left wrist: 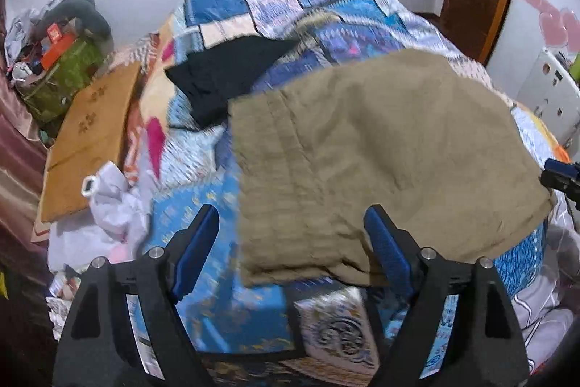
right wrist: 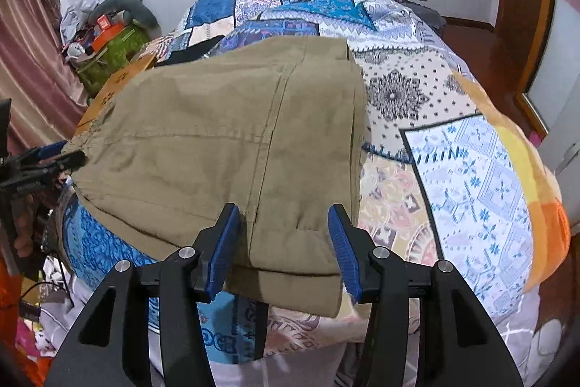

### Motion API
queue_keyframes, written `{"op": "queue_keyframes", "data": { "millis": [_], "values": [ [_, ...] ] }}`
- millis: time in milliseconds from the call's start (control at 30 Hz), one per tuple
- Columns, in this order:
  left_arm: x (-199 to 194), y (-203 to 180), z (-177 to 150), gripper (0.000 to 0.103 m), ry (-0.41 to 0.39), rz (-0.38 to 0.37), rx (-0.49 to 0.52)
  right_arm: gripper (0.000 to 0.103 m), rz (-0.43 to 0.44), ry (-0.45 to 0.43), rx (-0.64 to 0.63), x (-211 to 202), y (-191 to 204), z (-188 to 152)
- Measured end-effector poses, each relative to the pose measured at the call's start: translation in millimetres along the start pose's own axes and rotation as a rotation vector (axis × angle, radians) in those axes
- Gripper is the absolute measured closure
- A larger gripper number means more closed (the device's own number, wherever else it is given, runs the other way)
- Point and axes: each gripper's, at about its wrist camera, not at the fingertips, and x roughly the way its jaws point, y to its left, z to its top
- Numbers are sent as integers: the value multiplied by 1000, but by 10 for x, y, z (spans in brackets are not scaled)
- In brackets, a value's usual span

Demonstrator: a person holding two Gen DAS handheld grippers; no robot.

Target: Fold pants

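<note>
Pants: we see the khaki pants (left wrist: 380, 147) lying flat on the patchwork quilt (left wrist: 224, 234) of the bed, already doubled into a broad rectangle, the near hem closest to us.
Landmark: we place everything by the pants.
Step in hand: we judge this to be the approach to the near hem, ahead of another fold away from us.
How to do it well: we should take both near corners at matching height, pinch every layer, lift together, and lay the hem level on the far edge so no crease runs slantwise.
Left tool: our left tool (left wrist: 290, 249) stands wide at the near left corner of the pants; cloth lies between its blue pads (left wrist: 386, 245), but they do not press on it.
Right tool: our right tool (right wrist: 284, 245) is about half open over the near right corner of the pants; the hem sits between its pads (right wrist: 226, 242), with gaps showing, so nothing is gripped.
Neighbours: a black garment (left wrist: 224, 78) lies beyond the far left of the pants, just touching or overlapped, we cannot tell which; a cardboard sheet (left wrist: 90, 133) lies well to the left of the pants.
</note>
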Motion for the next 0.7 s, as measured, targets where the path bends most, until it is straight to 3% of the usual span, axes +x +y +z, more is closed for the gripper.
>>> {"op": "queue_keyframes", "data": {
  "millis": [167, 267, 400, 500, 700],
  "values": [
    [-94, 376, 325, 19, -42, 77, -8, 55, -7, -59, 25, -70, -115, 276],
    [-22, 588, 505, 19, -47, 187, 48, 55, -39, -92, 30, -67, -184, 460],
    [168, 891, 714, 19, -8, 249, 68, 53, -66, -124, 39, -19, -298, 687],
    [349, 1030, 836, 19, 23, 226, 43, 51, -82, -137, 39, 61, -376, 846],
    [820, 842, 973, 19, 99, -5, -23, 51, -62, -85, 41, 450, -471, 1169]
  ]
}}
